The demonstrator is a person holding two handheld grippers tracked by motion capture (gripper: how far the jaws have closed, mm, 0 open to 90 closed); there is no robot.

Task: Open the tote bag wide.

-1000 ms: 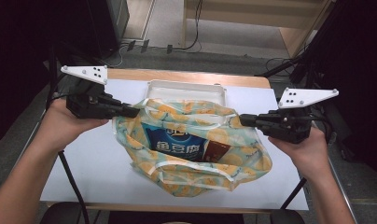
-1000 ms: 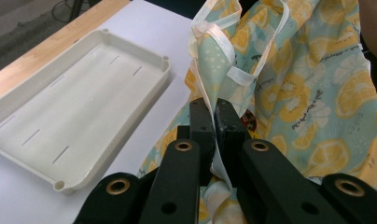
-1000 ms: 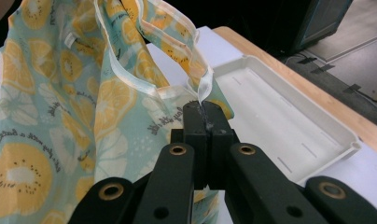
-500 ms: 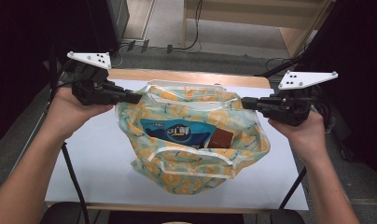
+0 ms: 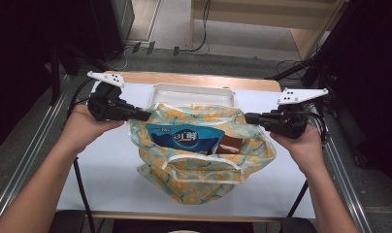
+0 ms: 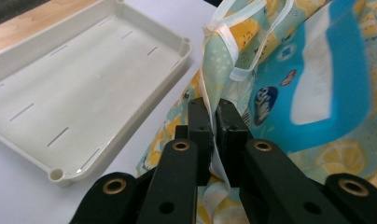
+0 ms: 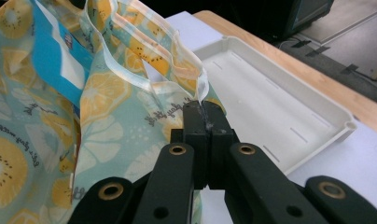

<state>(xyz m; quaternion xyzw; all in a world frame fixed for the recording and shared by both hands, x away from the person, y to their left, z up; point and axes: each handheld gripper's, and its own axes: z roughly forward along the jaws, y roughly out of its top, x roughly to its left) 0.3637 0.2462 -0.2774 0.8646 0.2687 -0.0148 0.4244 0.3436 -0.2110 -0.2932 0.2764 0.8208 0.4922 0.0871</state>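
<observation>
Bag (image 5: pixel 204 160) hangs stretched between the left gripper (image 5: pixel 144 115) and right gripper (image 5: pixel 248 118), each clamped on an opposite rim edge, tray (image 5: pixel 194 92) just behind.

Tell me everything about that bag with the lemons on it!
The bag is thin, see-through plastic, pale green with yellow lemon slices and white-edged handles. It sits on the white table in front of the tray. The left gripper and right gripper pinch its edges, stretching it wide. A blue packet lies inside.
</observation>
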